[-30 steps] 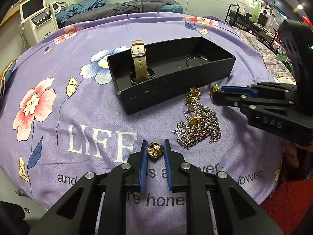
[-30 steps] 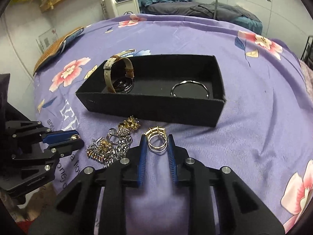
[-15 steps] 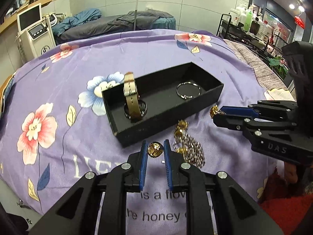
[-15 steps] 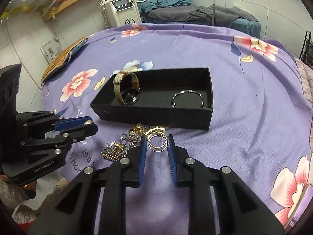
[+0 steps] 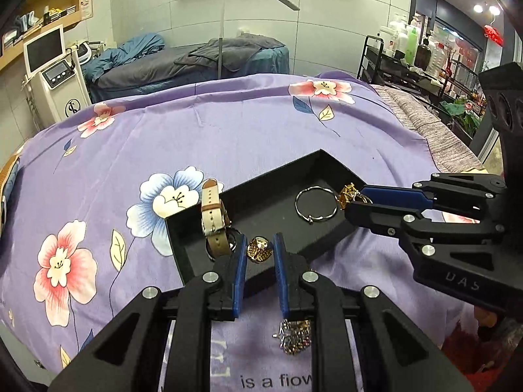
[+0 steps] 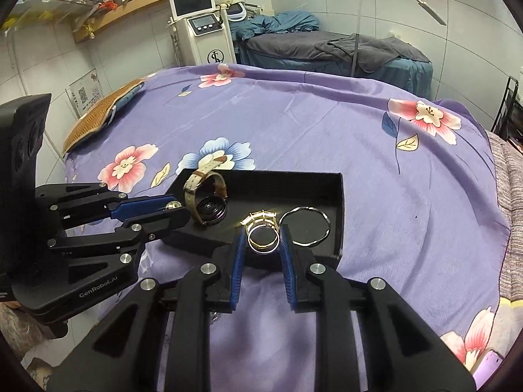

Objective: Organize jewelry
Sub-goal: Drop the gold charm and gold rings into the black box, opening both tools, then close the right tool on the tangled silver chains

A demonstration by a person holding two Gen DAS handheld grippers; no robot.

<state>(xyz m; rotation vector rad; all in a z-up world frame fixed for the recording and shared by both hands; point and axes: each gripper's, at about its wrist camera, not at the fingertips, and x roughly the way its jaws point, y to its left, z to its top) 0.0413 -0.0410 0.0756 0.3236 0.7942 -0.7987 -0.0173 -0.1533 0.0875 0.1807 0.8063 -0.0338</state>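
A black tray (image 5: pixel 268 183) (image 6: pixel 340 196) lies on the purple floral bedspread. In it stand a tan-strap watch (image 5: pixel 214 219) (image 6: pixel 202 196) and a thin silver bangle (image 5: pixel 316 203) (image 6: pixel 307 225). My left gripper (image 5: pixel 259 250) is shut on a gold ball-shaped ring (image 5: pixel 260 250) and holds it over the tray's near edge; it also shows in the right wrist view (image 6: pixel 176 210). My right gripper (image 6: pixel 262 236) is shut on a set of gold rings (image 6: pixel 262 233) over the tray's right part, also seen in the left wrist view (image 5: pixel 354 197).
A heap of silver and gold chains (image 5: pixel 294 336) lies on the bedspread (image 6: pixel 327 130) below my left gripper. A white machine with a screen (image 6: pixel 204 29), a massage bed (image 6: pixel 327 49) and a lamp pole stand behind. A shelf rack with bottles (image 5: pixel 408 55) stands at the right.
Both grippers have risen and moved forward with their pieces, from above the bedspread in front of the tray to over the tray itself. The chain heap stays behind.
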